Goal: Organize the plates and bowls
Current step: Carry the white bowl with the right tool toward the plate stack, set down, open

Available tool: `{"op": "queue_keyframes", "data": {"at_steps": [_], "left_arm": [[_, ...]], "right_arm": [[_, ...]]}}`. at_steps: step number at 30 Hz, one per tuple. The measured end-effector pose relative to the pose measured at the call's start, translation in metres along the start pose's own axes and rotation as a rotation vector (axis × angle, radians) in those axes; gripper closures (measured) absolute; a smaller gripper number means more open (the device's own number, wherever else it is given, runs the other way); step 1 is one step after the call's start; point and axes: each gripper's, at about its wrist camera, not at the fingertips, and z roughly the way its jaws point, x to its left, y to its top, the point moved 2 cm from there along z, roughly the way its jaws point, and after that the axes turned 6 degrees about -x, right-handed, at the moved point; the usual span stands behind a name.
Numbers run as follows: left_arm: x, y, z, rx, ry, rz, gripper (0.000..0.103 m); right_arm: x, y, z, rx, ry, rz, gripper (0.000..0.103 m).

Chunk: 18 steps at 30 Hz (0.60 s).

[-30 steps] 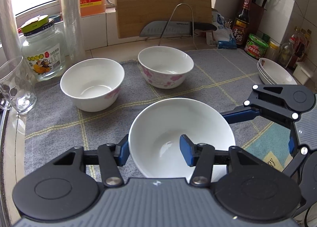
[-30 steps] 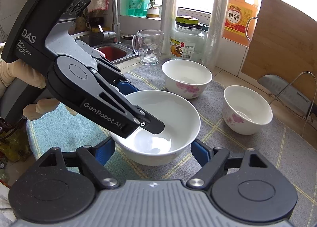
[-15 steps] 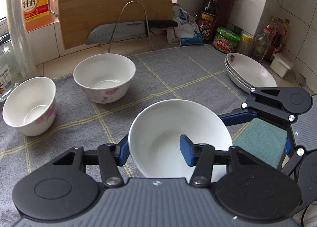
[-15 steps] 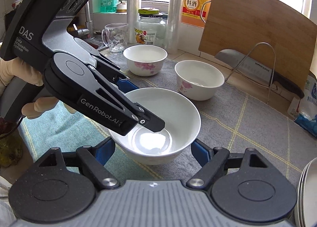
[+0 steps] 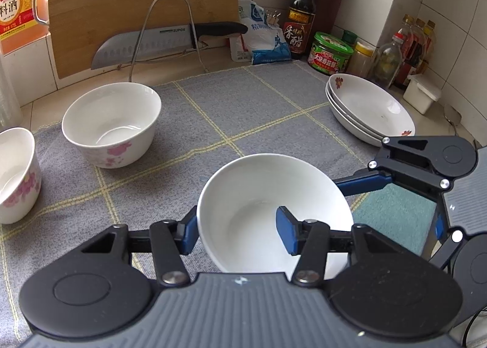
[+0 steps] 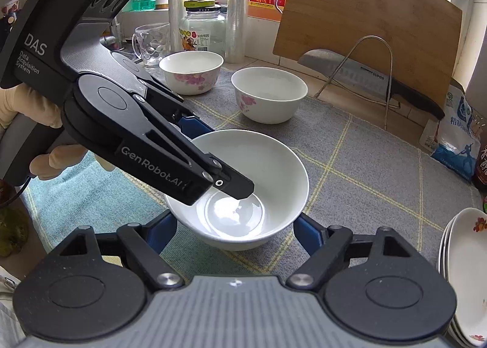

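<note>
My left gripper (image 5: 237, 231) pinches the near wall of the plain white bowl (image 5: 268, 196) above the grey mat (image 5: 274, 95). My right gripper (image 6: 234, 231) brackets its sides; whether its pads touch is hidden.

- My left wrist view looks steeply down, close over a white bowl (image 5: 268, 211).
- My right wrist view faces the same bowl (image 6: 243, 186) from its other side; both share the grey mat (image 5: 274, 104).

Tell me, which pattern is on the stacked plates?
Small red flowers on the white plates; left wrist view shows best.
</note>
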Motion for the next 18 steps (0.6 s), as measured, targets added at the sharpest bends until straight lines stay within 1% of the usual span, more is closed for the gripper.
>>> {"op": "queue_keyframes", "data": {"at_steps": [10,12,13,14,15,16,18], "left_arm": [[-0.002,-0.003,0.008,0.011,-0.005,-0.015,0.051],[-0.001,-0.003,0.008,0.008,-0.008,-0.016,0.049],[-0.001,-0.003,0.008,0.006,-0.013,-0.018,0.040],[-0.001,-0.003,0.008,-0.001,-0.009,-0.019,0.024],[-0.001,-0.003,0.005,-0.014,0.004,-0.019,0.016],[-0.001,-0.002,0.002,-0.029,0.016,-0.018,0.009],[0.001,-0.001,-0.003,-0.044,0.037,-0.018,0.008]], "right_arm": [[-0.006,-0.006,0.006,0.020,0.010,0.023,0.016],[-0.006,-0.006,0.006,0.019,0.011,0.024,0.015],[-0.006,-0.006,0.006,0.018,0.006,0.023,0.014],[-0.007,-0.006,0.007,0.020,0.002,0.024,0.008],[-0.008,-0.005,0.008,0.015,0.004,0.028,0.001],[-0.009,-0.005,0.006,0.001,0.009,0.037,0.000],[-0.012,-0.005,0.004,0.000,0.023,0.060,0.000]]}}
